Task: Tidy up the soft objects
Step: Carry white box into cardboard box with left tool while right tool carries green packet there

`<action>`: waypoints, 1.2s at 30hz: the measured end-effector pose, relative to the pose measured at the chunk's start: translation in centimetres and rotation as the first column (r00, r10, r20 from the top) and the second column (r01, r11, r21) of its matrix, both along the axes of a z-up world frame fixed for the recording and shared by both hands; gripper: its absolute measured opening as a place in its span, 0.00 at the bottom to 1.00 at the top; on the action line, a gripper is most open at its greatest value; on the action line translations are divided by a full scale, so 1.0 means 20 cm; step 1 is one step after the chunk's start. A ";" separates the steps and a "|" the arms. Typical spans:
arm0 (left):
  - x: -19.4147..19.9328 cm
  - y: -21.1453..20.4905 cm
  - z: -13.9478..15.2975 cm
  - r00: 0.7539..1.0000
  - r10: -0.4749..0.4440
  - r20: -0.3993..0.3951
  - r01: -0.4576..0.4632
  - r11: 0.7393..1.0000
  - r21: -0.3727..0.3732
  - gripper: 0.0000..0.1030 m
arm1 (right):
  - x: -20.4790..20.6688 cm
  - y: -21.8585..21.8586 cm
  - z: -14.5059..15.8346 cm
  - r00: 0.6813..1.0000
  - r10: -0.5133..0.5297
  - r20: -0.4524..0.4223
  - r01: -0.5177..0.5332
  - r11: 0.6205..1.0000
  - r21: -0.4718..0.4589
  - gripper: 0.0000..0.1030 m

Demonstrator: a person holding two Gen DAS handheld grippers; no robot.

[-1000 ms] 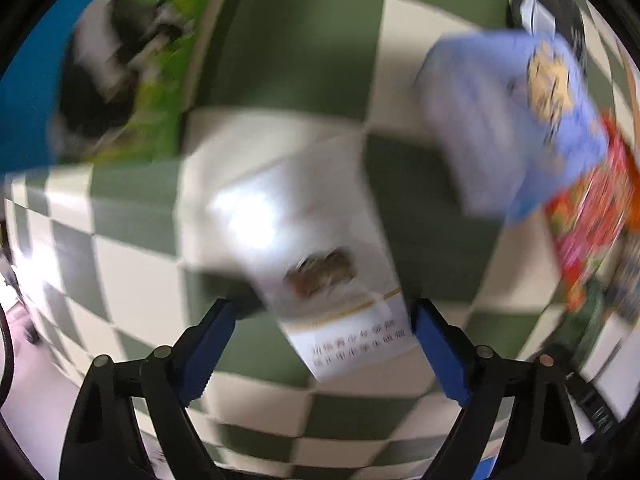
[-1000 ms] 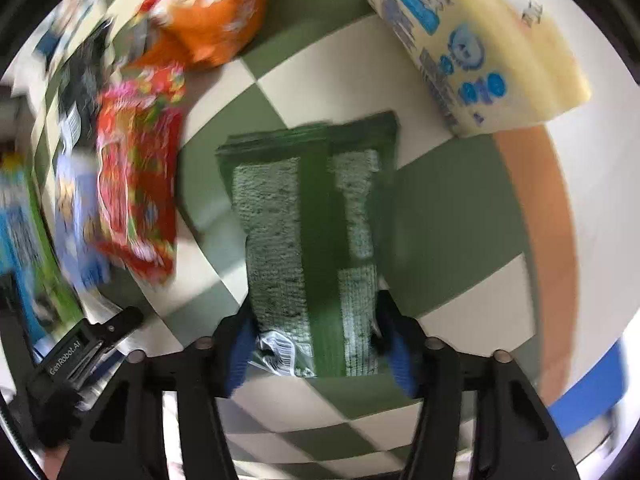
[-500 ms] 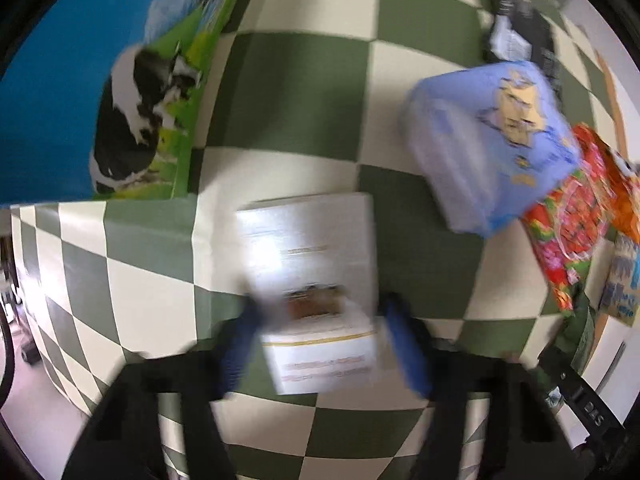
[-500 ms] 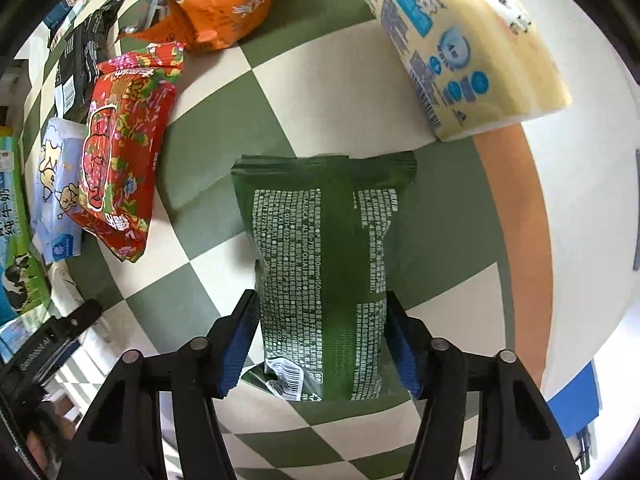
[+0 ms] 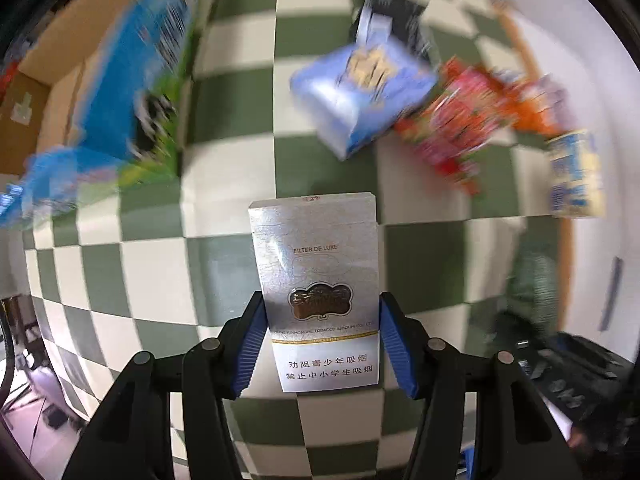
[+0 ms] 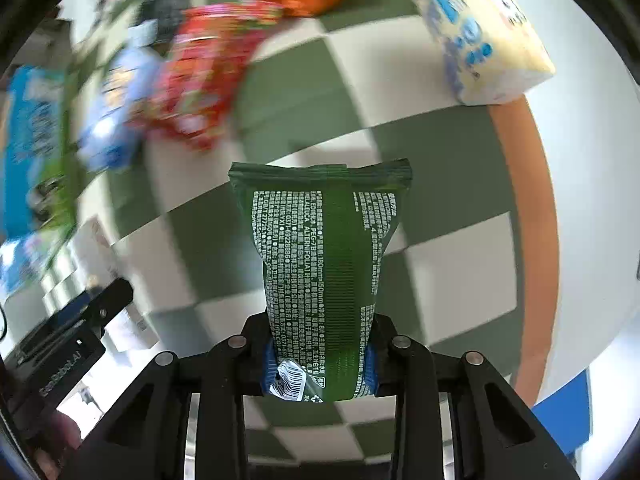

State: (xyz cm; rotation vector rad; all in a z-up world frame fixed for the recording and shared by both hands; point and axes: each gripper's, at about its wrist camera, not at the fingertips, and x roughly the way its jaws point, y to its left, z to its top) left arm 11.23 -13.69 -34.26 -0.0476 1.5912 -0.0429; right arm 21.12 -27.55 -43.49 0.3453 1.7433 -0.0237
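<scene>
Checkered cloth [image 5: 328, 168] carries blurred snack bags; left hand-held gripper [image 5: 320, 344] clamps a cigarette pack [image 5: 316, 272], right hand-held gripper [image 6: 320, 364] a green pouch [image 6: 324, 248].

Green-and-white checkered cloth [image 5: 224, 92] covers most of left wrist view; same cloth [image 6: 304, 92] fills middle of right wrist view.

Brown cardboard box [image 5: 44, 92] at upper left of left view, flaps open, blurred.

Orange strip [image 6: 532, 208] curves down right side of right view, along cloth edge; also seen, thin, at upper right of left view [image 5: 520, 36].

Plain white surface [image 6: 592, 160] beyond strip, far right.

Blue patch [image 6: 568, 412] at lower right; what it is, cannot tell.
</scene>
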 end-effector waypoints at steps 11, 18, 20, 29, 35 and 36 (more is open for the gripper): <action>0.41 0.55 0.97 0.967 0.090 0.238 -0.073 0.994 -0.078 0.51 | 0.23 0.65 0.64 0.949 0.207 0.236 -0.256 0.946 0.200 0.33; 0.90 0.98 0.96 0.951 0.176 0.254 -0.162 0.984 -0.076 0.51 | 0.44 0.93 1.09 0.880 0.318 0.353 -0.404 0.891 0.206 0.33; 1.02 1.14 0.95 0.954 0.202 0.223 -0.186 0.978 -0.092 0.51 | 0.52 1.05 1.12 0.872 0.332 0.360 -0.423 0.880 0.214 0.33; 1.50 1.57 0.46 0.964 0.265 0.020 -0.254 0.941 -0.224 0.51 | 0.96 1.60 0.74 0.890 0.365 0.274 -0.427 0.878 0.217 0.33; 1.69 1.63 0.23 0.976 0.208 -0.061 -0.217 0.950 -0.225 0.51 | 1.14 1.75 0.48 0.897 0.380 0.225 -0.415 0.900 0.136 0.33; 1.70 1.63 0.19 0.978 0.198 -0.072 -0.210 0.952 -0.223 0.51 | 1.16 1.76 0.45 0.899 0.379 0.221 -0.412 0.902 0.128 0.33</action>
